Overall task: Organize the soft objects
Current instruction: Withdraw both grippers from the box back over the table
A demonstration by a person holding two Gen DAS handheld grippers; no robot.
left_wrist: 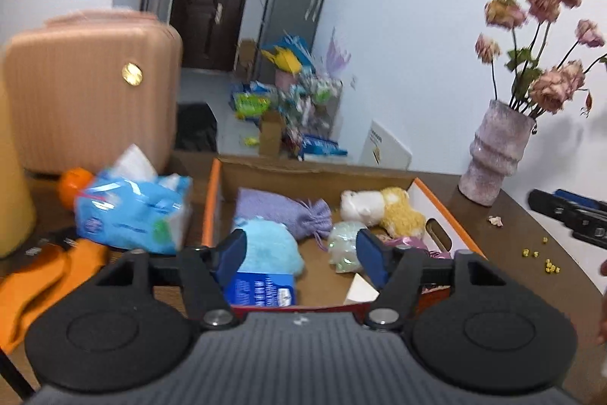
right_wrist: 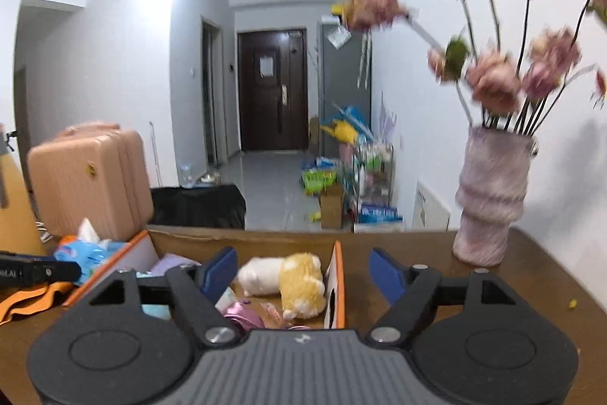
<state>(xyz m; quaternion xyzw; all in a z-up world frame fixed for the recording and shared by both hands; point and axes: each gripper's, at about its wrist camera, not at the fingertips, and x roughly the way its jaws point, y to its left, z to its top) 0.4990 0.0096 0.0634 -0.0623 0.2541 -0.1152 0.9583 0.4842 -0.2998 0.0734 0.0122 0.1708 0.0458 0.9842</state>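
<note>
On brown table, cardboard box beside vase.

Plush toy and pouch in the box, tissue pack left, vase right.

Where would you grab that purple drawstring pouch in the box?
Probably at the gathered neck of the purple pouch, coming from above. It lies flat on the box floor, and the cinched neck is the narrowest part, so the fingers could close around it.
</note>
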